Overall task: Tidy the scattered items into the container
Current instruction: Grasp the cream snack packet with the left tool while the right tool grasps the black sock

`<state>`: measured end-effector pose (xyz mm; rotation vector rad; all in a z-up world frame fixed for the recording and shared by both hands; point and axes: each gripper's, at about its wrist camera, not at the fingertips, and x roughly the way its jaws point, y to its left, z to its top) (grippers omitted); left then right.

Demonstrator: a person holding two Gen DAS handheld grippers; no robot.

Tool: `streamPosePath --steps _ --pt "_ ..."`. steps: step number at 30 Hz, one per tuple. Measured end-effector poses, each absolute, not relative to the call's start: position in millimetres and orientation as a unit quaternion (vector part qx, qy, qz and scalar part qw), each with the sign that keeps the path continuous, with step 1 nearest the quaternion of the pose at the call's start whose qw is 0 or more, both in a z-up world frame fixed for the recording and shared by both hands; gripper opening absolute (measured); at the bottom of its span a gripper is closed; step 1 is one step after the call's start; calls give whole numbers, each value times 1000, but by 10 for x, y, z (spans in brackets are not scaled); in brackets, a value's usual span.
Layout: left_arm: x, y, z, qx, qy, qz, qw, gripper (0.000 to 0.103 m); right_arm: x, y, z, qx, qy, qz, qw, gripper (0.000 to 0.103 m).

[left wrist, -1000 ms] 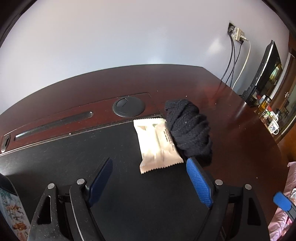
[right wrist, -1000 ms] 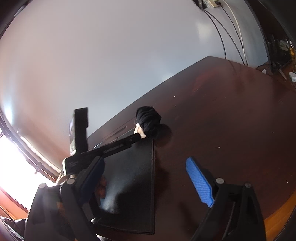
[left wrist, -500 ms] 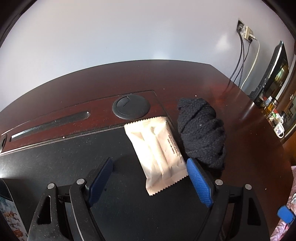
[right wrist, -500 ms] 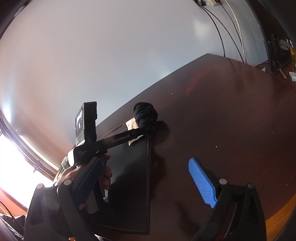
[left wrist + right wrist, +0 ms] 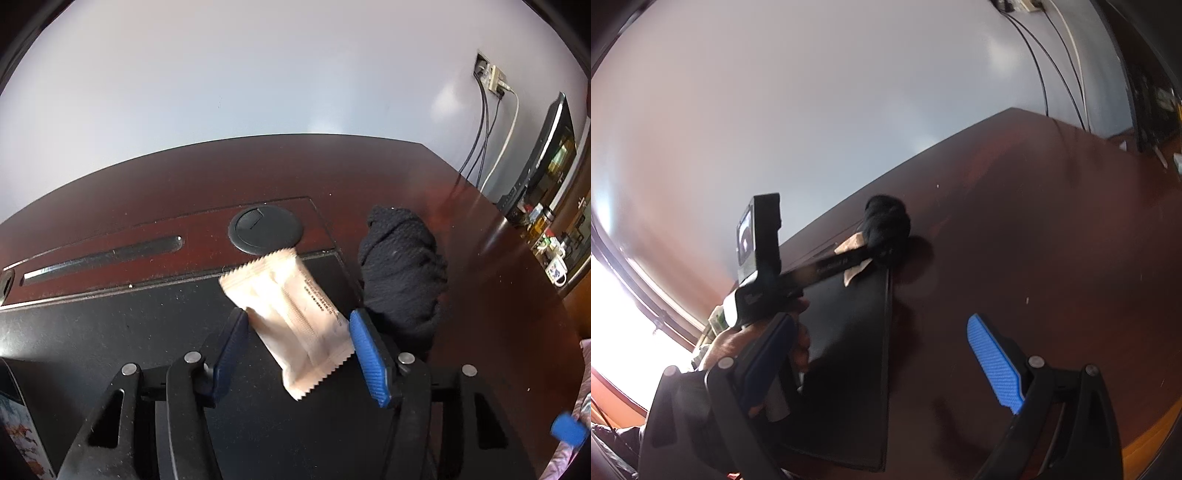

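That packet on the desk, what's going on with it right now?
A person is tidying a desk with a handheld gripper in each hand. The left gripper has just been closing its jaws around the beige snack packet, which lies between them on the black desk mat; its blue pads look to be touching the packet's sides. A black knitted bundle sits right beside it. The right gripper is open and holds nothing.

Left gripper (image 5: 297,350) is angled down, its jaws just been closing, pads right against the beige packet (image 5: 291,314) between them. Right gripper (image 5: 882,365) hangs wide open, nothing in it. Left hand (image 5: 738,343) grips the handle.
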<state>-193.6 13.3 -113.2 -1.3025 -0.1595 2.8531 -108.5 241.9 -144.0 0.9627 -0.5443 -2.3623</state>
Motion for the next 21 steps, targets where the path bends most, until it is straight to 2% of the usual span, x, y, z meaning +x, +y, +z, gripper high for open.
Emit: streamPosePath --steps 2,6,12,21 --pt "-1940 131 -1130 -417 -47 907 3 51 -1209 2396 -1381 358 -187 -877 260 101" --pt "-1941 63 -1119 -416 -65 907 11 51 -1665 2259 -1256 379 -154 -876 256 102" --pt "-1921 -65 -1084 -418 -79 905 25 29 -2211 2001 -1155 405 -140 -868 253 102" --pt "-1991 -145 -1068 -418 -108 901 39 29 -2288 1967 -1285 416 -150 -863 244 102"
